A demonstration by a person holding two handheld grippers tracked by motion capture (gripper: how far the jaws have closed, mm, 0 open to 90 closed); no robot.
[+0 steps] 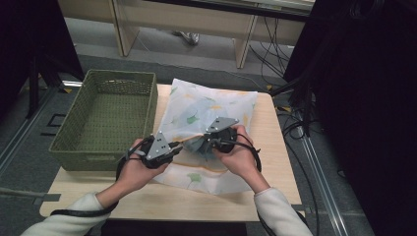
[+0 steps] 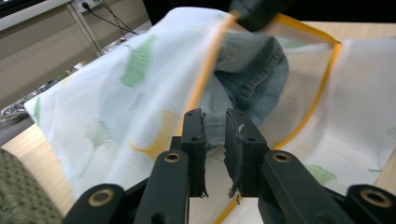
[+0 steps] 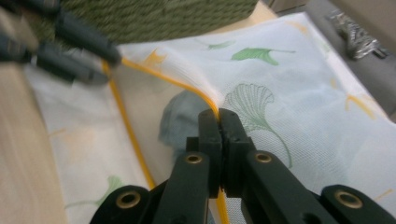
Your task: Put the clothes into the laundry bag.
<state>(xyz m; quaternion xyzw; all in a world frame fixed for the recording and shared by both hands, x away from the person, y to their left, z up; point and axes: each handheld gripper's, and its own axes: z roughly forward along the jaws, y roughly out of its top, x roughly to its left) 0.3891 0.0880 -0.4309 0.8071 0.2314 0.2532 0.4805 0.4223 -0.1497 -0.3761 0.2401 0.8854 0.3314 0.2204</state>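
Table [image 1: 275,162]: my light wood top.
Left on it: green woven basket [image 1: 105,118].
Centre: white leaf-print mesh bag [image 1: 206,113], lying flat.

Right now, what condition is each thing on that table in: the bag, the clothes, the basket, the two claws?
Mesh laundry bag: lying flat on the table, mouth with the yellow edge held open.
Denim garment: bunched up, partly inside the bag's mouth.
Green basket: upright, empty, on the table's left side.
Left gripper: jaws slightly apart, at the denim.
Right gripper: shut on the bag's yellow edge, lifting it.
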